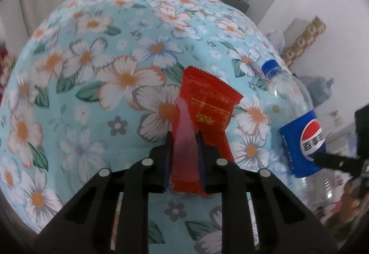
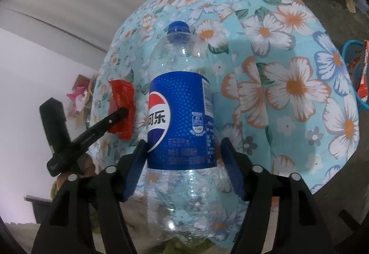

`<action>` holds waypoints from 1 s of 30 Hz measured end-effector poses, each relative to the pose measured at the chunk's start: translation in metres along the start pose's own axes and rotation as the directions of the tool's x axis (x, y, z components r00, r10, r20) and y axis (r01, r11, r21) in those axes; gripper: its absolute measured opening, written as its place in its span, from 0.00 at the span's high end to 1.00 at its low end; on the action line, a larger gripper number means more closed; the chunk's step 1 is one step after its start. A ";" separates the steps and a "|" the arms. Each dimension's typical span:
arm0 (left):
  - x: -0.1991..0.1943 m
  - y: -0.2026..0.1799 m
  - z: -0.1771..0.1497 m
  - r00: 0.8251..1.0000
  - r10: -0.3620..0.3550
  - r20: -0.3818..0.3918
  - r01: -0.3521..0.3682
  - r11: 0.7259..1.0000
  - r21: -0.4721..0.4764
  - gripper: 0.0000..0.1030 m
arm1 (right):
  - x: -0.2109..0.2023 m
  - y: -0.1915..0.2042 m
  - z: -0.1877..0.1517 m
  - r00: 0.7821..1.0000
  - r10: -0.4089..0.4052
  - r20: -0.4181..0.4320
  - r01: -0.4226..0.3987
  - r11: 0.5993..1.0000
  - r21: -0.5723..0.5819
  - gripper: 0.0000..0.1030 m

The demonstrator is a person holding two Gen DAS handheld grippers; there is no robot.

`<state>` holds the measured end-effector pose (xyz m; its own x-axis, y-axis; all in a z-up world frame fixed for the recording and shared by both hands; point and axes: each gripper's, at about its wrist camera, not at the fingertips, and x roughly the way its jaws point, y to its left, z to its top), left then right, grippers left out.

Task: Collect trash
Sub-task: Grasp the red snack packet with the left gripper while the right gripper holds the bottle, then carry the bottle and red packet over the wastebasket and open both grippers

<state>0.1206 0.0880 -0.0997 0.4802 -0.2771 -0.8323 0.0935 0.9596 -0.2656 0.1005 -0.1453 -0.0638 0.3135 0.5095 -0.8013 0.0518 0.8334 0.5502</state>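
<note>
You are holding one piece of trash in each gripper, both raised over the floral bedsheet (image 1: 92,58), which suggests you are collecting the two items together before carrying them off.

Left gripper (image 1: 184,136): its jaws are standing narrow and clamping the red snack wrapper (image 1: 207,101) at its lower end. The wrapper is sticking out forward past the tips, flat and creased, with a serrated top edge and gold printing on its face. A pale, shiny fold of it is lying between the jaws. Gripping the tail end is keeping the light foil from slipping, in my judgement.

Right gripper (image 2: 182,148): its jaws are standing wide and pressing on both sides of the Pepsi bottle (image 2: 182,115) at the lower edge of the blue label. The bottle is clear plastic, looks empty, and is carrying its blue cap (image 2: 178,27). It is pointing cap-forward along the gripper. Grasping at the label band looks sensible, since that is the straight part of the body.

The two items are near each other but apart; from the right wrist view the wrapper is showing just left of the bottle. At the right edge of that view a blue container (image 2: 355,74) is holding red packaging; it may be where the trash goes.
</note>
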 end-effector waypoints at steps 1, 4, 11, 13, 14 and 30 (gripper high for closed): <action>0.000 -0.004 0.000 1.000 0.019 0.007 -0.019 0.999 0.028 0.86 | 0.000 0.002 0.001 1.000 -0.008 0.002 0.008 1.000 -0.009 0.36; -0.002 -0.013 -0.001 0.998 0.065 0.027 -0.067 0.993 0.095 0.90 | 0.003 0.007 0.004 0.999 -0.040 0.007 0.040 0.999 -0.024 0.36; -0.005 -0.026 -0.006 0.990 0.128 0.061 -0.137 0.975 0.177 0.91 | 0.013 0.017 0.008 0.993 -0.118 0.014 0.118 0.991 -0.058 0.36; -0.005 -0.029 -0.007 0.988 0.137 0.068 -0.147 0.971 0.189 0.91 | 0.015 0.020 0.008 0.990 -0.137 0.017 0.138 0.988 -0.072 0.36; -0.004 -0.030 -0.007 0.988 0.138 0.068 -0.149 0.970 0.190 0.91 | 0.016 0.021 0.009 0.989 -0.148 0.019 0.149 0.986 -0.074 0.36; -0.001 -0.034 -0.006 0.983 0.166 0.080 -0.180 0.959 0.218 0.91 | 0.028 0.024 0.015 0.985 -0.168 0.031 0.169 0.983 -0.069 0.41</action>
<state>0.1117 0.0553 -0.0927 0.5575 -0.1090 -0.8230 0.1931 0.9812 0.0008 0.1248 -0.1140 -0.0693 0.3296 0.3558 -0.8745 0.0382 0.9205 0.3889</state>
